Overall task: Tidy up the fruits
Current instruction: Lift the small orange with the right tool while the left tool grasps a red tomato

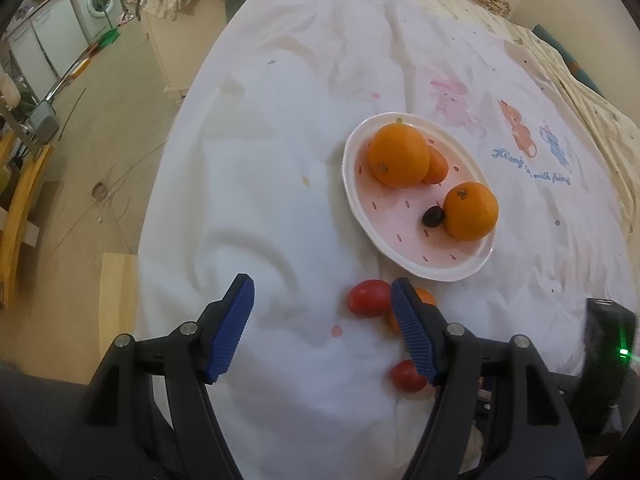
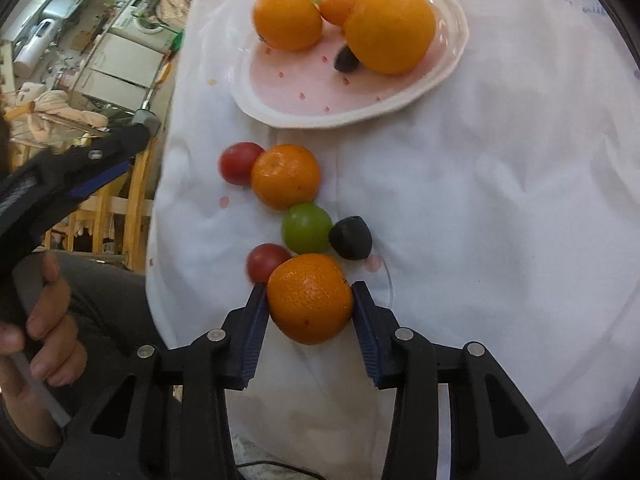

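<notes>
My right gripper (image 2: 310, 298) is shut on a mandarin (image 2: 310, 300), held near the cloth. Ahead of it on the white cloth lie a red tomato (image 2: 266, 262), a green fruit (image 2: 306, 228), a dark fruit (image 2: 351, 238), another mandarin (image 2: 286, 176) and a second red tomato (image 2: 239, 163). The pink oval plate (image 2: 296, 98) holds two oranges (image 2: 390, 30), a small orange fruit and a dark fruit (image 2: 345, 60). My left gripper (image 1: 322, 300) is open and empty above the cloth, left of a red tomato (image 1: 368, 297), short of the plate (image 1: 416, 256).
The fruits lie on a white printed cloth (image 1: 280, 140) over a bed. The bed edge drops to the floor (image 1: 100, 140) on the left, with wooden furniture and a washing machine (image 1: 100, 0) beyond. The left gripper's body (image 2: 72, 176) shows at the right view's left edge.
</notes>
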